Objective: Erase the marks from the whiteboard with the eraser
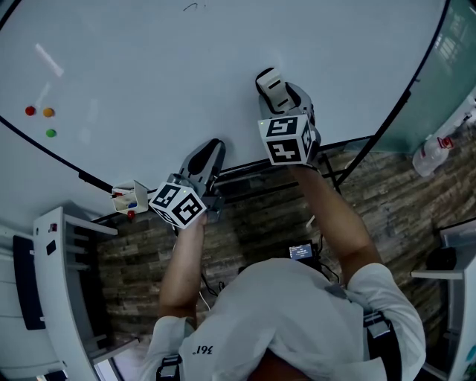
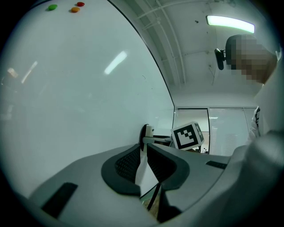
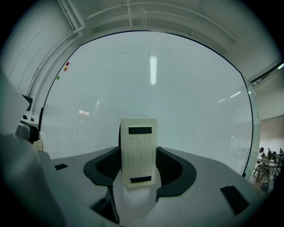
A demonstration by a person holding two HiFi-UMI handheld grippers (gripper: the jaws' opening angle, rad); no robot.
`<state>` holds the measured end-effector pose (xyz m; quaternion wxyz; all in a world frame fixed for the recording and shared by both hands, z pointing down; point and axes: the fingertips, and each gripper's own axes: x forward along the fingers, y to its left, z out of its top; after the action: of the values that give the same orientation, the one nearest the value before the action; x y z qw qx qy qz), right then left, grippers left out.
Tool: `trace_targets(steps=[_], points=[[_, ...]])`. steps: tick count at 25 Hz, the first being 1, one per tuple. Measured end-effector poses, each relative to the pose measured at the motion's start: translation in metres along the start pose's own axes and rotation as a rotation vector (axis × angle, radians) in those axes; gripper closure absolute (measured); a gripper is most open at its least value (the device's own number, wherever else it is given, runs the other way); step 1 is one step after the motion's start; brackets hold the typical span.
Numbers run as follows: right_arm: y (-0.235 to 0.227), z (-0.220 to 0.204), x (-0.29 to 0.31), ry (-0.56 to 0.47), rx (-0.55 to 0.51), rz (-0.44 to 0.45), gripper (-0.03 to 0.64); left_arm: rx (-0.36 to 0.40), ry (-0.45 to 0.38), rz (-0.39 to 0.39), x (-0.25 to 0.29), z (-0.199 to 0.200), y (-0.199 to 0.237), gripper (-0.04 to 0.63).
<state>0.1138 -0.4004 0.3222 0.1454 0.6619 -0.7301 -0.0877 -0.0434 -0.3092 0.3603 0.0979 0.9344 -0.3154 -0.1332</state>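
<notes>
Three coloured magnets [image 1: 47, 112], a small marker box [image 1: 129, 199] and a spray bottle [image 1: 433, 154] sit well apart.

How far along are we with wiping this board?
Done: most of the whiteboard looks clean. In hand: the right gripper grips the eraser, facing the board. Left: one faint mark near the top edge. The left gripper is shut and empty.

Glossy whiteboard [image 1: 186, 82]; matt plastic eraser [image 3: 139, 150]
</notes>
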Motion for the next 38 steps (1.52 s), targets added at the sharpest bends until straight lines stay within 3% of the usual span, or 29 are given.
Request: trace_targets(steps=[22, 26, 32, 38], points=[[-0.053, -0.021, -0.006, 0.045, 0.045, -0.085, 0.364, 0.013, 0.005, -0.01, 0.006, 0.004, -0.003, 0.557], [-0.06, -0.022, -0.005, 0.052, 0.043, -0.09, 0.364, 0.03, -0.004, -0.014, 0.008, 0.013, 0.0, 0.557], [-0.096, -0.025, -0.012, 0.057, 0.085, -0.166, 0.364, 0.074, -0.017, -0.036, 0.016, 0.035, -0.001, 0.557], [-0.115, 0.01, -0.026, -0.014, 0.099, -0.147, 0.364, 0.113, -0.055, -0.056, 0.023, 0.065, -0.007, 0.557]])
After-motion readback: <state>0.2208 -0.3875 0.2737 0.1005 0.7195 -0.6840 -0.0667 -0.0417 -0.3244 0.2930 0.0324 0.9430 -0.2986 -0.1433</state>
